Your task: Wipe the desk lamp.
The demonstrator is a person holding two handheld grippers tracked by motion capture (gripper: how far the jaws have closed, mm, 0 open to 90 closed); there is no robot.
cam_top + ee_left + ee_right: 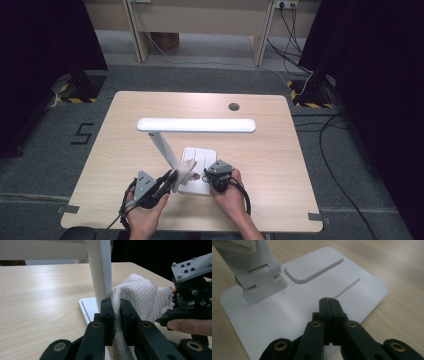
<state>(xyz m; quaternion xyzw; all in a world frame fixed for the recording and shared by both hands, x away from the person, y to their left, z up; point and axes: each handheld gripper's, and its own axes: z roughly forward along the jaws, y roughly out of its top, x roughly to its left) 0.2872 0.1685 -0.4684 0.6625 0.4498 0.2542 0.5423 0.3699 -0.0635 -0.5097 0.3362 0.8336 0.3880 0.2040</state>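
A white desk lamp (196, 125) is standing near the middle of the pale wooden desk (125, 145). Its flat base (200, 155) is lying in the lower centre of the high view, its stem (162, 145) is leaning up and to the left, and its long head bar is stretching level from left to right across the frame's middle.

The left tongs (172, 176) are clenching a white waffle-weave cloth (140, 295); in the left gripper view the fabric is bunching between the two black jaws and pressing against the lower stem (100, 267), just right of centre. The tongs are pointing toward the upper right in the high view.

The right tongs (329, 301) are clenched with nothing between them, the jaws meeting over the base (274, 315), near its front edge, in the lower centre of the right gripper view. The hinge block (259, 277) of the stem is sitting in that view's upper left, beside a ribbed pad (314, 266).
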